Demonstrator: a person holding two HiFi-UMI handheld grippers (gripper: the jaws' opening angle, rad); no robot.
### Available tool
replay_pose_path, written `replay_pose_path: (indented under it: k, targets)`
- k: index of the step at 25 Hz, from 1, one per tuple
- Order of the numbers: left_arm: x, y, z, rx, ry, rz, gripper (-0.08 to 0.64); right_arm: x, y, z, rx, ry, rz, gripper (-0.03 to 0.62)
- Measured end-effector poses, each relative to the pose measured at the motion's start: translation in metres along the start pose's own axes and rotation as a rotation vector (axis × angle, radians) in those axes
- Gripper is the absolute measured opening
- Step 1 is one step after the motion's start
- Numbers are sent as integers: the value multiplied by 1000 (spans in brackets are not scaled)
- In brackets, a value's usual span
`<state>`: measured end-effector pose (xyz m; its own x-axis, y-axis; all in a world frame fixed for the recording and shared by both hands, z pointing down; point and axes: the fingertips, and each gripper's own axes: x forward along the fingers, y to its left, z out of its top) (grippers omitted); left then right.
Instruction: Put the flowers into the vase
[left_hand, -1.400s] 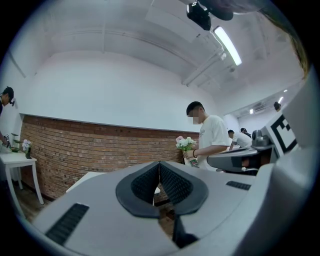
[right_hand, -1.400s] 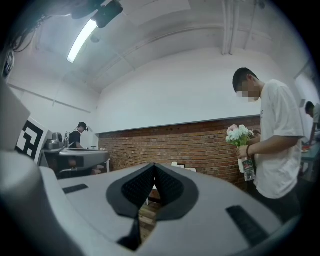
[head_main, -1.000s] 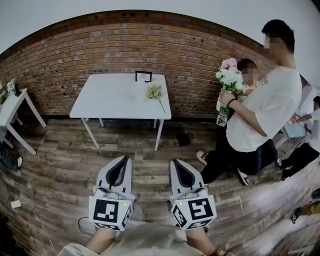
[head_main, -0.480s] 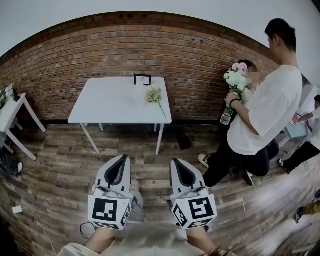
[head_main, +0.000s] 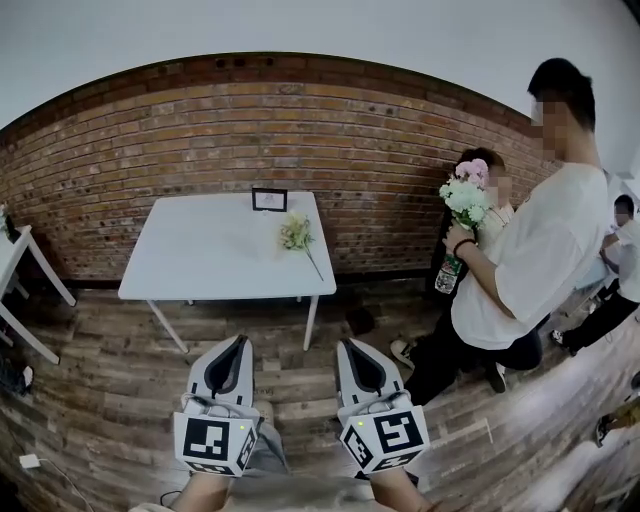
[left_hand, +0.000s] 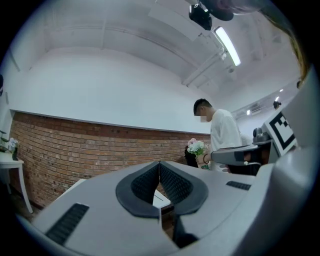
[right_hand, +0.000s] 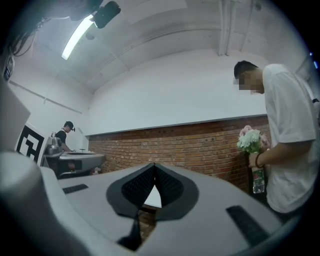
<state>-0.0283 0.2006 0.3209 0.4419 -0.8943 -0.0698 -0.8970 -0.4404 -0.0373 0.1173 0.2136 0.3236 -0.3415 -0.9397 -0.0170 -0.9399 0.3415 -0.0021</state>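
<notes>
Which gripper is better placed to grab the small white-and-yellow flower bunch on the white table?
Right, marginally: the small flower bunch lies on the white table's right half, stem end toward the right gripper. Left gripper is likewise shut, empty.

I hold my left gripper (head_main: 239, 343) and right gripper (head_main: 348, 347) side by side above the wooden floor (head_main: 120, 400). Both point toward the white table (head_main: 190, 265), with their jaws together and nothing in them. The flowers (head_main: 296, 233) lie along the table's right edge, near a small black-framed card (head_main: 269, 200) at its far edge. Off to the right, a person (head_main: 540, 250) holds a bouquet (head_main: 466, 195) in a bottle (head_main: 446, 272).
</notes>
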Motion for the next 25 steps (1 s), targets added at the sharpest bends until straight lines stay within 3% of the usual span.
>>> replay_pose_path:
  k: [5,17,25]
  targets:
    - [42,33,-12,-30,12,9,9,49,-8,-7,-20,21,5,8]
    - [120,74,-27,-5,52,-35,9,138,-32,-16,-4,68,4,8]
    - [175,101,-32,-18,77,-73,9,196,-53,-31,-44,156,-1,8]
